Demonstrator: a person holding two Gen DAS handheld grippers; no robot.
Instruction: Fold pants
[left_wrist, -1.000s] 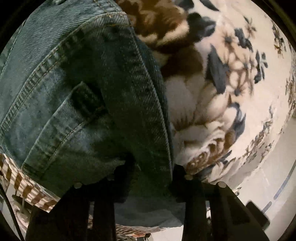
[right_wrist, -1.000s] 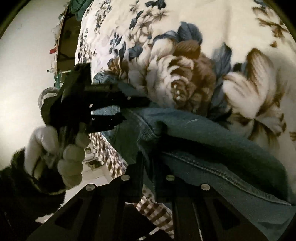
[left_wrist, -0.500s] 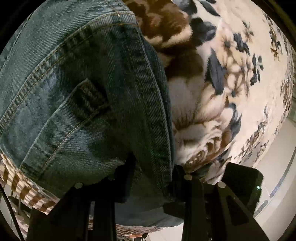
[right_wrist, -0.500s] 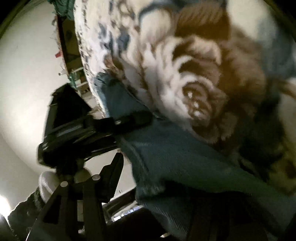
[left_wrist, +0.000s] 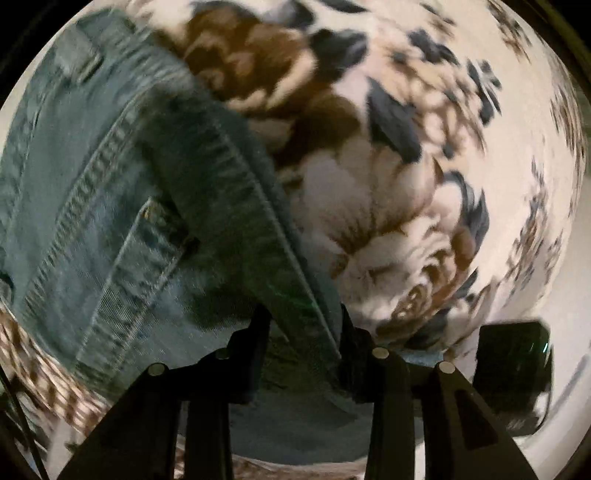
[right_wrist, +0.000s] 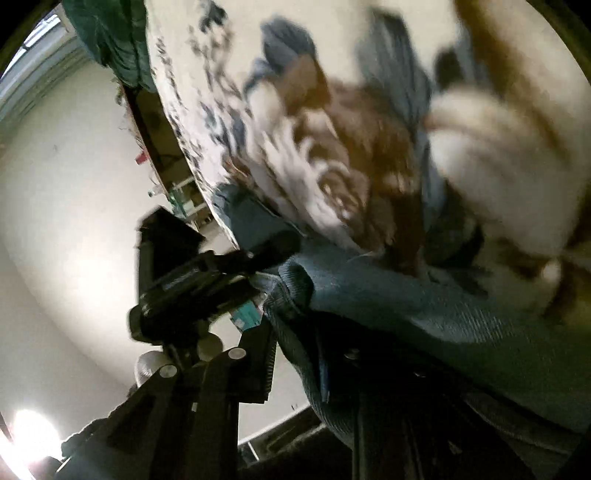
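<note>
**A:** Floral blanket (left_wrist: 424, 221) spread wide, pale wall (right_wrist: 74, 221) beyond its edge. Where to look for the jeans (left_wrist: 110, 221)?

**B:** At the blanket's near edge, bunched up, partly hanging over it above some checked cloth (left_wrist: 33, 369). Waistband end foremost, pocket seam showing.

**A:** Held how?

**B:** Pinched by the left gripper (left_wrist: 303, 325) across a thick fold of waistband, jaws narrow and pressing into the denim. Right gripper (right_wrist: 310, 350) close alongside, jaws closing, with the denim edge between them. One pad seemingly not touching yet, though too blurred to say firmly.

**A:** Folded at all?

**B:** Hard to call. Doubled over along the waistband, perhaps, but nothing flat or squared anywhere in view. Probably early on: yet to be laid out, leg brought over leg, folded down the length and smoothed.
</note>
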